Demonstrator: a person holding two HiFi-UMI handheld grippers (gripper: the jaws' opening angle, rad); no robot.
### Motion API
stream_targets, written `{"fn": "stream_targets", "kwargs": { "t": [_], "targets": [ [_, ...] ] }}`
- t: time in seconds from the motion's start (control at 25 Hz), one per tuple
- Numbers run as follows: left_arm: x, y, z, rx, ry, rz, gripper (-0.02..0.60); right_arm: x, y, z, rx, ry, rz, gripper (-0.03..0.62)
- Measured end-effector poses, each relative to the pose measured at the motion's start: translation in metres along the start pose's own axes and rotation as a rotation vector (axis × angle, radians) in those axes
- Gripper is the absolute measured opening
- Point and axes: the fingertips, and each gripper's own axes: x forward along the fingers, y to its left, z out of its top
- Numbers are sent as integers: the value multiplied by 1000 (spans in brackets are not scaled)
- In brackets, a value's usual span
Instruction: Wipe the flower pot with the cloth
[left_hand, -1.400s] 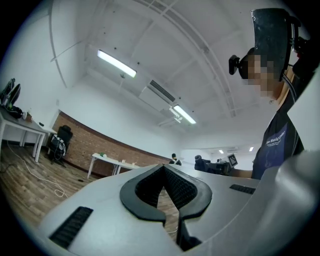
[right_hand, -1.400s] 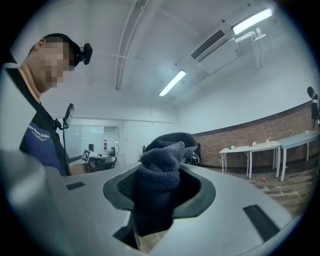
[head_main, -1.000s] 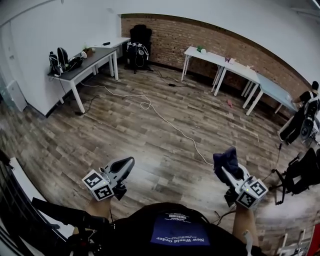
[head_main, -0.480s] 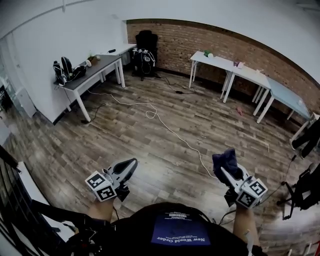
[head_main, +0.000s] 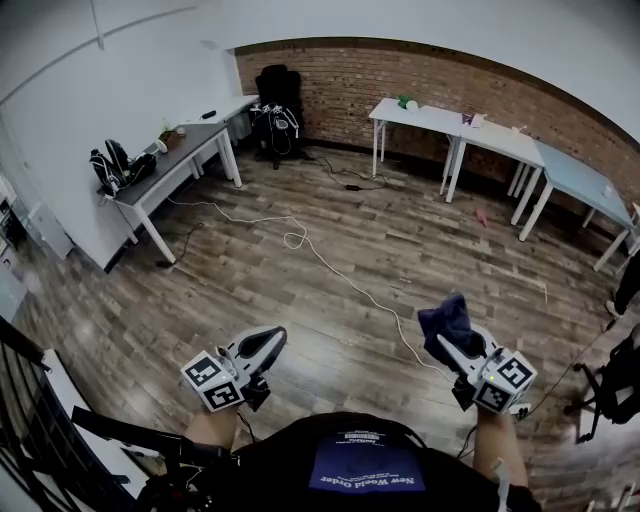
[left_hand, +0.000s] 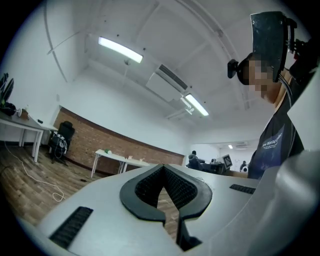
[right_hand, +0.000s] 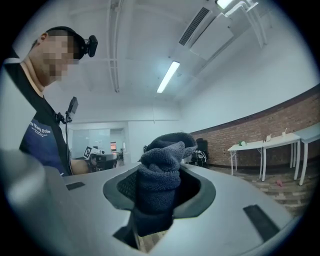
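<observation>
While right tongs (head_main: 452, 350) clamp cloth (head_main: 446, 318), wide floor (head_main: 420, 250)

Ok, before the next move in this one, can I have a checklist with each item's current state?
1. Grip on the dark blue terry cloth: ok. The right gripper has its jaws closed on it, with a wad sticking out past them.
2. The left gripper free: ok, jaws together with nothing between them.
3. Location of the flower pot: cannot tell. Things on the white tables by the brick wall and on the grey desk are too small to name.
4. Pot within reach: not ok, only wooden floor lies near both grippers.
5. Walking path clear: not ok, a white cable runs across the floor ahead.
</observation>
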Motion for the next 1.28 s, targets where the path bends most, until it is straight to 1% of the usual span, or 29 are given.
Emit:
{"fn": "stream_targets", "kwargs": {
  "t": [0.16, 0.24, 0.44, 0.56, 0.68, 0.8, 0.88, 1.0, 1.16, 1.28],
  "targets": [
    [37, 47, -7, -46, -6, -40, 2, 30, -38, -7, 12, 28, -47, 133],
    [51, 76, -6, -51, -7, -69, 2, 56, -50, -4, 4, 32, -64, 133],
    [83, 178, 27, -51, -31, -145, 2, 139, -79, 25, -27, 6, -137, 133],
    [90, 237, 51, -38, -24, -183, 2, 188, -87, 41, -22, -13, -182, 133],
    [95, 292, 61, -29, -8, -205, 2, 235, -97, 49, -23, -30, -214, 133],
    [111, 339, 65, -55, -8, -199, 2, 272, -118, 51, -22, -6, -225, 133],
    [124, 362, 66, -77, -16, -194, 2, 290, -137, 51, -16, 18, -229, 133],
    [146, 393, 59, -95, -7, -185, 2, 315, -173, 53, -4, 18, -231, 133],
    [186, 430, 52, -87, 16, -146, 2, 352, -233, 47, 9, 7, -189, 133],
    [232, 453, 58, -56, 5, -97, 2, 375, -294, 47, 14, -2, -132, 133]
  ]
}}
